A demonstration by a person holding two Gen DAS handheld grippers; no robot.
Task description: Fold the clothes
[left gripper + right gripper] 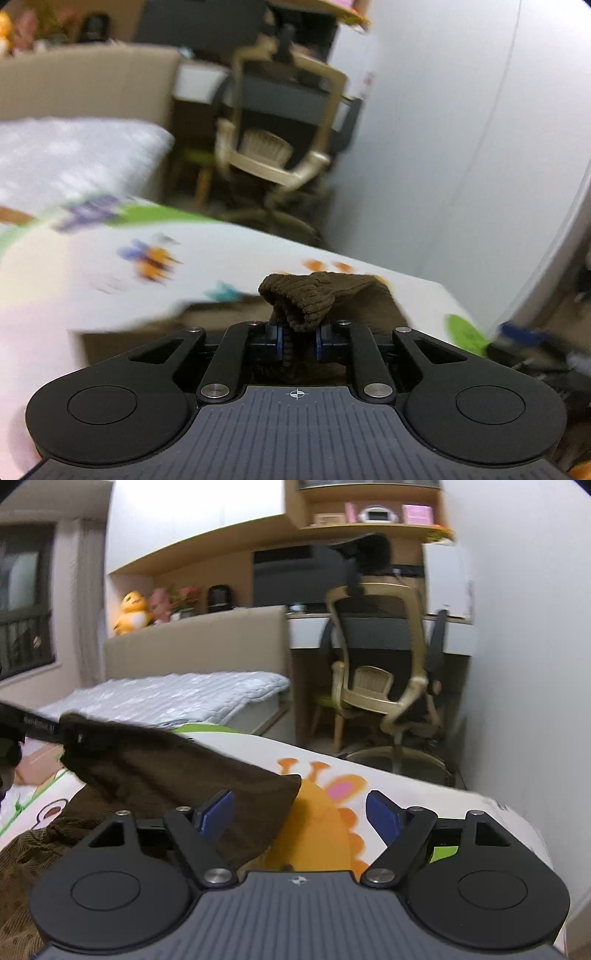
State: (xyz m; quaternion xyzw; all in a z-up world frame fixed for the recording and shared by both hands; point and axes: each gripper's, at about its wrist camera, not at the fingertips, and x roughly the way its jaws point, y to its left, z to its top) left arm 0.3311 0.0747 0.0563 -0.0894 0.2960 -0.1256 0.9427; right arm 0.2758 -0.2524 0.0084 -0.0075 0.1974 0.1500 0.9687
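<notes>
A brown knitted garment lies on a bed sheet printed with cartoon animals. My left gripper is shut on a bunched ribbed edge of the brown garment and holds it lifted above the sheet. In the right wrist view the left gripper shows at the far left, pulling the cloth up in a raised span. My right gripper is open and empty, with its blue pads apart over the garment's right edge and an orange print.
A beige office chair stands beyond the bed by a desk. A grey quilted mattress lies behind the sheet. A white wall runs along the right. Plush toys sit on the headboard ledge.
</notes>
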